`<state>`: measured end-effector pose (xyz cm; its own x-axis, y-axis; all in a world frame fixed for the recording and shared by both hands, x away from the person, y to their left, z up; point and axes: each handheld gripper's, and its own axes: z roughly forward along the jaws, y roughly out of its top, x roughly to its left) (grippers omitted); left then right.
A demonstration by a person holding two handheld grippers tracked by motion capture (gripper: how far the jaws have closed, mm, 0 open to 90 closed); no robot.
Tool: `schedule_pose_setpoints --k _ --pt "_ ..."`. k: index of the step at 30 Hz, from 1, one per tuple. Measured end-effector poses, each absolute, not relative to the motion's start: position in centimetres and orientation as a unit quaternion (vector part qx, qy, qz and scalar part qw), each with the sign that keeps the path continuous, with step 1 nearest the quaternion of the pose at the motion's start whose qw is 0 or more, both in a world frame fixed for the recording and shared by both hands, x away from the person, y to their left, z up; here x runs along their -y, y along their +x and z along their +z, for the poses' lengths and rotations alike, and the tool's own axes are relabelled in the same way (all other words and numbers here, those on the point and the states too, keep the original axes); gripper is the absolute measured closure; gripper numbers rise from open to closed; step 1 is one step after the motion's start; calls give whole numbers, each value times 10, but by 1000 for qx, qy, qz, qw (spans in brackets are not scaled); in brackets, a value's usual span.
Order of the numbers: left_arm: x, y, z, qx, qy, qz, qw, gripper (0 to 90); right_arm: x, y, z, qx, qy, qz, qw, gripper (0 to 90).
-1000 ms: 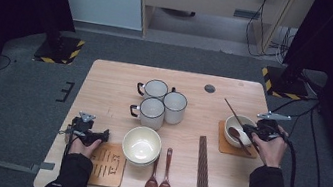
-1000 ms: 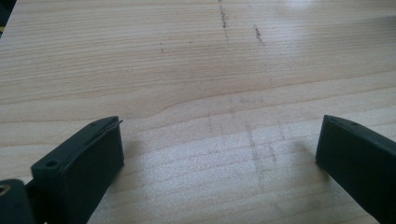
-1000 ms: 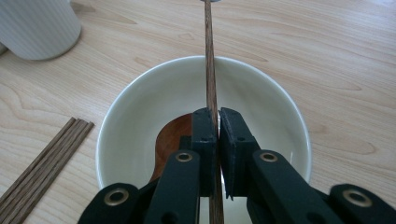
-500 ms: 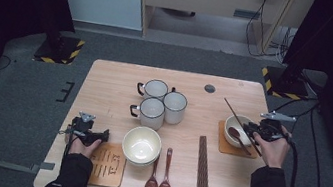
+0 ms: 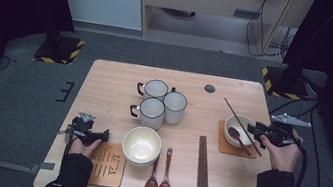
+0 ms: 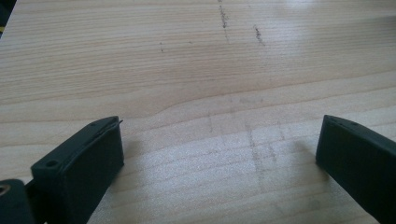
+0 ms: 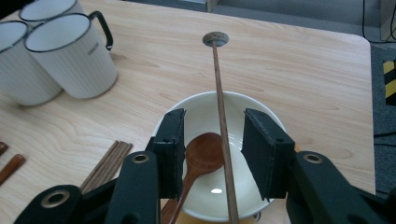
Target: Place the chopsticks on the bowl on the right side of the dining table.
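Note:
A small white bowl point(image 5: 232, 122) stands on a brown coaster point(image 5: 225, 146) at the table's right. In it lies a dark wooden spoon point(image 5: 235, 133), and a chopstick point(image 5: 235, 115) rests slanted across its rim. My right gripper point(image 5: 256, 129) hovers just right of the bowl. Its jaws have just been opening. In the right gripper view the chopstick point(image 7: 219, 93) runs between the fingers of that gripper point(image 7: 215, 116) without touching the pads, above the spoon point(image 7: 203, 151) and the bowl point(image 7: 196, 100). My left gripper point(image 5: 102, 135) rests open at the near left, over bare wood point(image 6: 219, 123).
Three white mugs point(image 5: 158, 102) cluster mid-table. A larger cream bowl point(image 5: 141, 145), two wooden spoons point(image 5: 158, 186) and a bundle of chopsticks point(image 5: 204, 170) lie along the front. A printed wooden coaster point(image 5: 107, 165) sits by my left hand. A cable hole point(image 5: 210, 88) marks the far side.
My right gripper has lifted slightly and eased back from the small bowl. The chopstick stays lying across the bowl. My left hand has not moved.

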<state>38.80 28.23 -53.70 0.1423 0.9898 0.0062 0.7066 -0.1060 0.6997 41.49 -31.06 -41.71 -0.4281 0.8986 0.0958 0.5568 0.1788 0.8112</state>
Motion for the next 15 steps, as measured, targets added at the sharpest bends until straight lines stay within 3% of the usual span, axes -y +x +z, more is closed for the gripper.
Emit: schedule_pose_setpoints --k 15 --pt "-282 388 -537 -605 701 249 283 0 303 389 -399 -735 479 429 214 583"
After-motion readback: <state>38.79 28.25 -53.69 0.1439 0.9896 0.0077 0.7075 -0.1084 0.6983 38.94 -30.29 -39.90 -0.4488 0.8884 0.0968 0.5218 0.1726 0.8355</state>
